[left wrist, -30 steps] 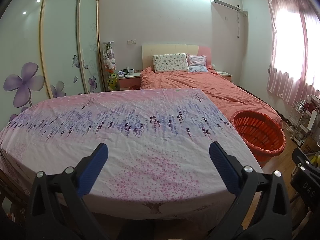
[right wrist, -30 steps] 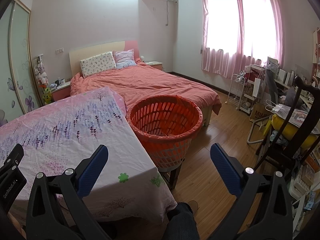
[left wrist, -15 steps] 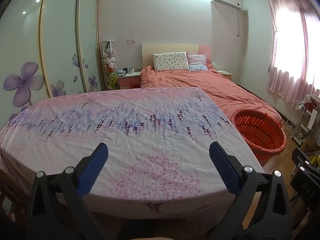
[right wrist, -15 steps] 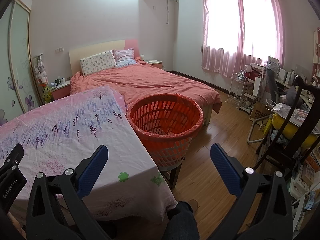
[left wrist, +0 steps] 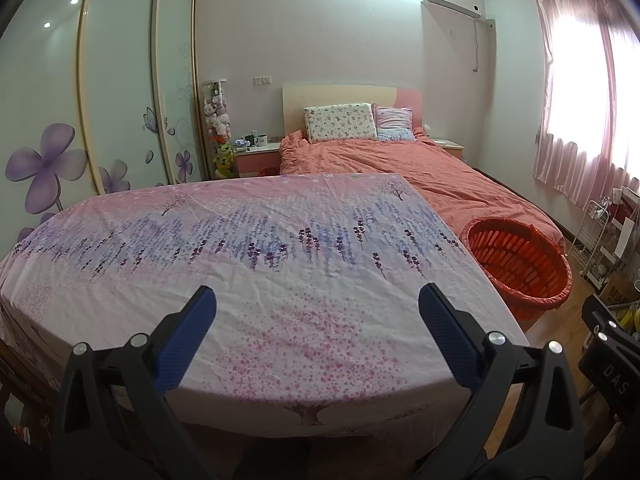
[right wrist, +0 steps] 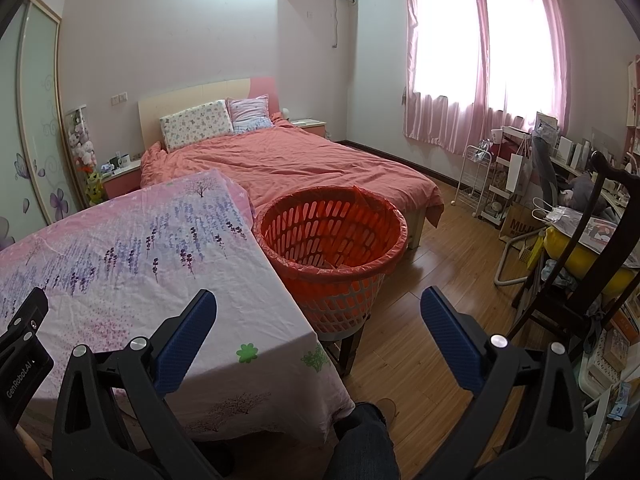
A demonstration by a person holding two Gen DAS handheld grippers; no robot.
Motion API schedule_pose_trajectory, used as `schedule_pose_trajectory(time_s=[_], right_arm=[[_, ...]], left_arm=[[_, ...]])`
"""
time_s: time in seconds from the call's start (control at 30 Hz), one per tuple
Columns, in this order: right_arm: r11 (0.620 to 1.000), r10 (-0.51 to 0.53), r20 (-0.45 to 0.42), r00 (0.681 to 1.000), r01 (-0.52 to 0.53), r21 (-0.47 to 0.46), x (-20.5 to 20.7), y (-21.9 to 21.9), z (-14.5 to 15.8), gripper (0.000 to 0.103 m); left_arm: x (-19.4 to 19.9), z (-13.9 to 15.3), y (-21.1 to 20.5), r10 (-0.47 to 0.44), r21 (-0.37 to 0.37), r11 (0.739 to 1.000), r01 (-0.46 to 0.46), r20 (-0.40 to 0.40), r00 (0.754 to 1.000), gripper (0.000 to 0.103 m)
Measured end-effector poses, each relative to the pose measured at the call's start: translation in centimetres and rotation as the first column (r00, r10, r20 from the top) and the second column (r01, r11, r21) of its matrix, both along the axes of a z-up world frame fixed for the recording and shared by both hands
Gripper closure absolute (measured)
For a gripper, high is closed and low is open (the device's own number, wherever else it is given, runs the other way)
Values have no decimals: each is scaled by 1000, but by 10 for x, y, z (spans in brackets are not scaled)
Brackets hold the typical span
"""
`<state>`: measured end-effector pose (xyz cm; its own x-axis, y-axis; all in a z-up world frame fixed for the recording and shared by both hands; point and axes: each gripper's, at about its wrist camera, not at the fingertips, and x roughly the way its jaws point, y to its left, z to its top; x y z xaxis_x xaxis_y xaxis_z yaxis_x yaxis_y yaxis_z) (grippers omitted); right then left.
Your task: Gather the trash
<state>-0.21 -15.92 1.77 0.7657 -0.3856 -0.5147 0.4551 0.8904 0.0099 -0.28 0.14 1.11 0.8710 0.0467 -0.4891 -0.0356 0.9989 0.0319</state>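
Note:
An orange basket [right wrist: 332, 236] lined with a red bag stands on a low stool at the table's right edge; it also shows in the left wrist view [left wrist: 520, 264]. Something pale lies at its bottom. The table [left wrist: 260, 260] is covered by a pink and purple flowered cloth, and I see no trash on it. My left gripper [left wrist: 316, 308] is open and empty above the table's near edge. My right gripper [right wrist: 318, 308] is open and empty, above the table's near right corner, in front of the basket.
A bed [right wrist: 304, 164] with an orange cover stands behind the table and basket. A wardrobe [left wrist: 100, 100] lines the left wall. A dark chair [right wrist: 600, 248] and cluttered shelves stand on the right. Wooden floor [right wrist: 440, 280] lies between. The person's leg [right wrist: 360, 440] shows below.
Both views have drifted slightly: the basket and table sit a little farther away and lower in view. Both grippers stay open and empty.

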Motion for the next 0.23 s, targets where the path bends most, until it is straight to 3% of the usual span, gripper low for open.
schedule_pose_trajectory(time_s=[0.23], right_arm=[[1000,0,0,1000,0,0,1,0,1,2]], left_arm=[[1,-1,0,-1,0,1000,1,-3,1000,4]])
